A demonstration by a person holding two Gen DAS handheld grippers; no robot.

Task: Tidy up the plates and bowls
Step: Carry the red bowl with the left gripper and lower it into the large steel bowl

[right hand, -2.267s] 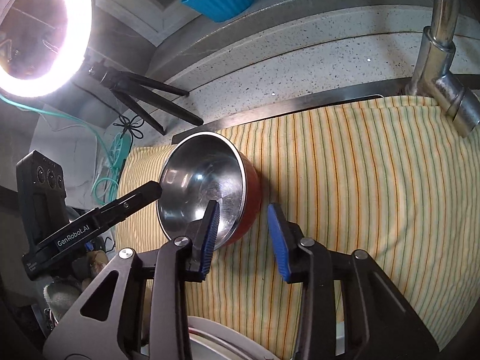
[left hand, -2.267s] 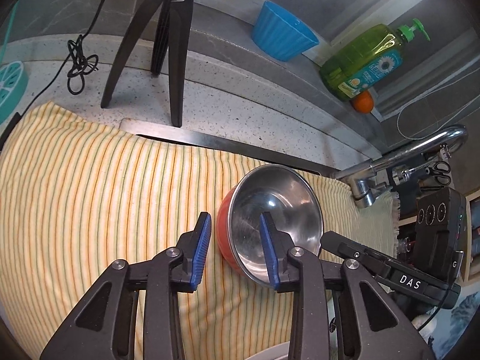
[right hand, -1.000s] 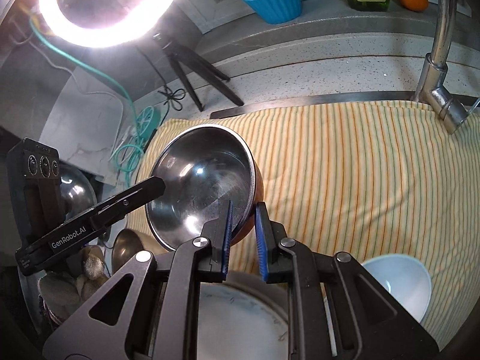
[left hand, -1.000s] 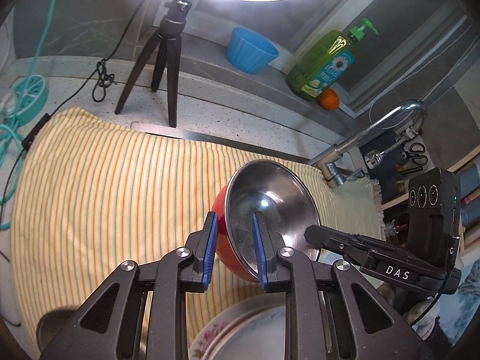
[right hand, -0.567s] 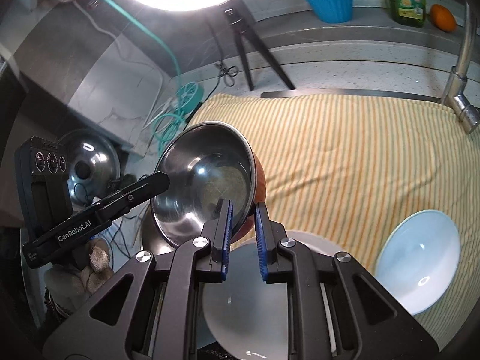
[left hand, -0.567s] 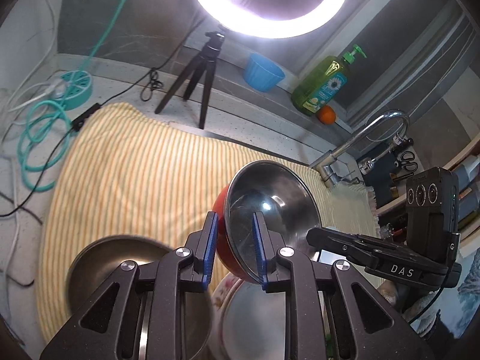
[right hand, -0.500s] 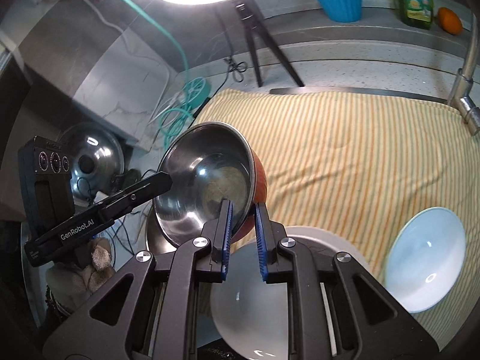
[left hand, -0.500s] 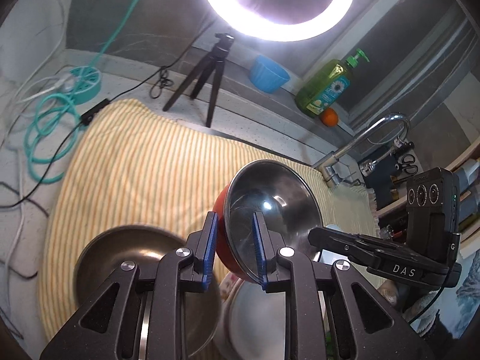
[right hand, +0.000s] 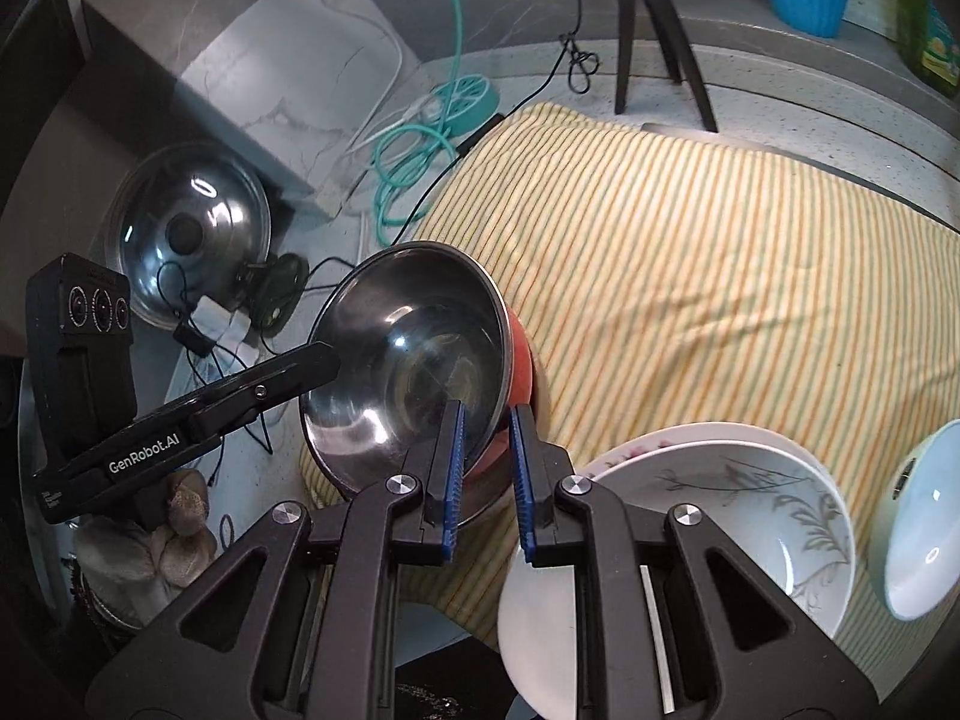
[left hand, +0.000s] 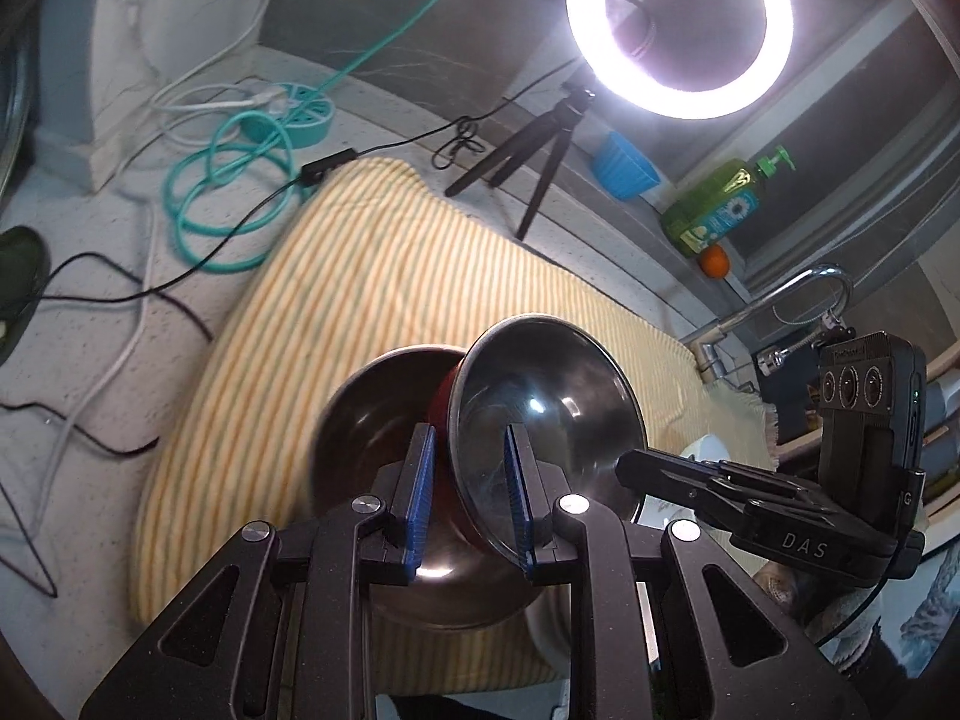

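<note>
you have the red bowl [left hand: 543, 402] pinched at 2 spots on its rim — the left gripper [left hand: 465, 495] clamps one edge, the right gripper [right hand: 485, 468] the opposite edge, each with one pad inside the steel lining and one on the red outside. the bowl hangs tilted in the air, its mouth turned toward the right gripper, directly above the steel bowl [left hand: 372, 420] that sits on the striped cloth [right hand: 690, 276]. the plates [right hand: 720, 492] lie just right of the steel bowl, and a pale bowl [right hand: 918, 528] lies right of them.

judging from this, you are about to nest the red bowl in the steel bowl. level it first: bring both grippers to the same height so the base faces down. centre it over the steel bowl — then lower slowly, keeping both grips equal so it does not twist. let go only once its base is seated, and keep it off the plates.
</note>
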